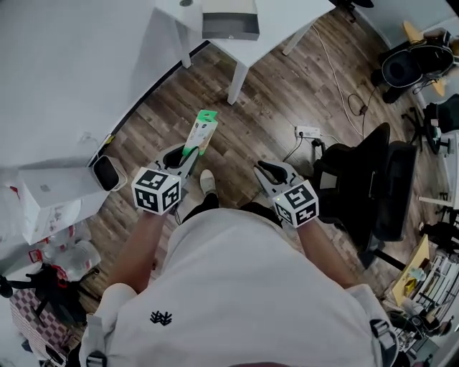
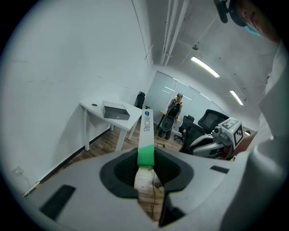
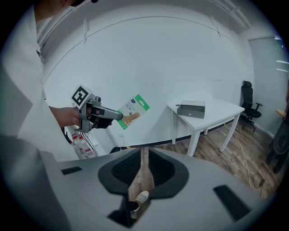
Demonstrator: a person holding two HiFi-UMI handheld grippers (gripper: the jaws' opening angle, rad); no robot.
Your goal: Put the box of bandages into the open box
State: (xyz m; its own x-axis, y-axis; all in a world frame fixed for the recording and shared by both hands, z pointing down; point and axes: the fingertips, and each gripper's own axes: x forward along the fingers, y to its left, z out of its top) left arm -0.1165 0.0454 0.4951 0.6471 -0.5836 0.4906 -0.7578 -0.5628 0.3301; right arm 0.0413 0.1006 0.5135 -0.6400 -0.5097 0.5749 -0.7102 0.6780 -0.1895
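Note:
The box of bandages [image 1: 201, 132] is flat, white and green. My left gripper [image 1: 190, 154] is shut on its lower end and holds it up over the wood floor, in front of the person. In the left gripper view the box [image 2: 146, 131] stands edge-on between the jaws of this gripper [image 2: 146, 153]. The open box [image 1: 229, 25], dark grey, sits on a white table [image 1: 287, 14] farther ahead; it also shows as the open box [image 2: 116, 111] and open box [image 3: 192, 109]. My right gripper [image 1: 264, 170] is held beside the left, its jaws a narrow slit apart with nothing between them [image 3: 144, 151].
A black office chair [image 1: 373, 186] stands at the right, with a power strip [image 1: 308, 132] and cables on the floor. At the left are a white carton [image 1: 50, 197], a small black-and-white device [image 1: 107, 172] and bottles [image 1: 72, 254]. A person [image 2: 174, 110] stands far off.

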